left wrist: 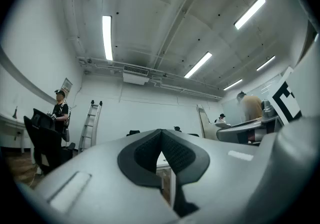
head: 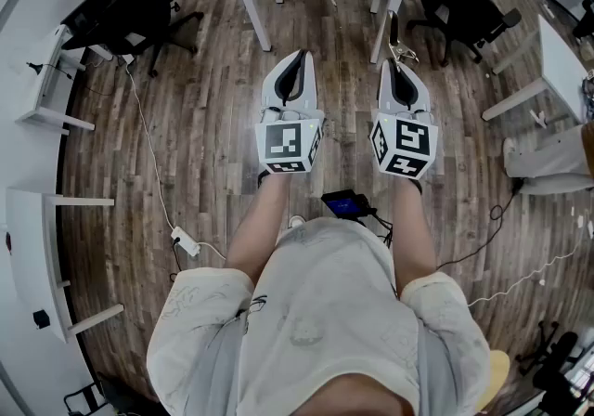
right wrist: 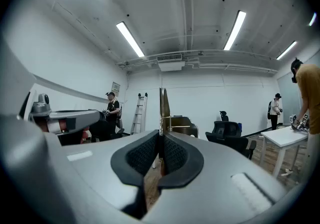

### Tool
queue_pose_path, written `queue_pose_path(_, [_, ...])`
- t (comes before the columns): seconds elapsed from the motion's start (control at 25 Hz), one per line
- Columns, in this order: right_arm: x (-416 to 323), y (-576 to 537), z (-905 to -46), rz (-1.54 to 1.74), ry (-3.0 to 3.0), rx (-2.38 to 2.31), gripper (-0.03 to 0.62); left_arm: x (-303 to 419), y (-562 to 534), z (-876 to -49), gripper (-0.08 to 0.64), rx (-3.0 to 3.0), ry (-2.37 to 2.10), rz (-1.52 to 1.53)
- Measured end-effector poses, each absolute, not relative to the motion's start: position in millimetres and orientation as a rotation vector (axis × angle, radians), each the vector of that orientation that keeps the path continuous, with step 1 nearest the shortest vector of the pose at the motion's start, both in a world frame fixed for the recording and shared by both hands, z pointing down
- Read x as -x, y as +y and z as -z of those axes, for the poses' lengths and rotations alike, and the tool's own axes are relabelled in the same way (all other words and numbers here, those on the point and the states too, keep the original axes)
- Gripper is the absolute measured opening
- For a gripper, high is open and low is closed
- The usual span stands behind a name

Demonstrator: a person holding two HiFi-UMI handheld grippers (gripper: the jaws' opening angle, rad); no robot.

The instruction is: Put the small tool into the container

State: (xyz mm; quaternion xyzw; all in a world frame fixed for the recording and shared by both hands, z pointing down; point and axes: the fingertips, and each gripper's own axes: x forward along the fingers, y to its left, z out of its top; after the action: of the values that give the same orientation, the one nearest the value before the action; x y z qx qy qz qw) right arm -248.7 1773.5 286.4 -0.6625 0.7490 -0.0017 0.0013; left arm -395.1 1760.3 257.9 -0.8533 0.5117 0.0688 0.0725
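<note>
A pale short-sleeved shirt (head: 325,303), perhaps faintly printed, covers the torso. Left gripper (head: 297,59) and right gripper (head: 394,66) are light grey shells with black ribbed pads (left wrist: 145,155), each bearing a black-and-white marker cube (head: 290,145).

Bright, even light from ceiling tubes (left wrist: 107,37); strong fisheye bending, dark vignette corners in gripper views.

hand-held gripper (right wrist: 160,136), jaws clamping small tool (right wrist: 163,110)
</note>
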Motion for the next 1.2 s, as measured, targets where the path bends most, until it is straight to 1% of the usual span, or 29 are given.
queue_pose_path(0.52, [129, 1774, -288, -0.022, 2.359, 2.055, 0.008, 268, 1764, -261, 0.011, 2.558, 1.521, -0.187])
queue_pose_path(0.96, [-46, 1766, -314, -0.008, 2.399, 2.005, 0.008, 92, 1754, -288, 0.011, 2.563, 1.556, -0.182])
queue_pose_path(1.2, [-107, 1728, -316, -0.013, 2.417, 1.984, 0.008, 34, 1719, -288, 0.011, 2.549, 1.575, -0.171])
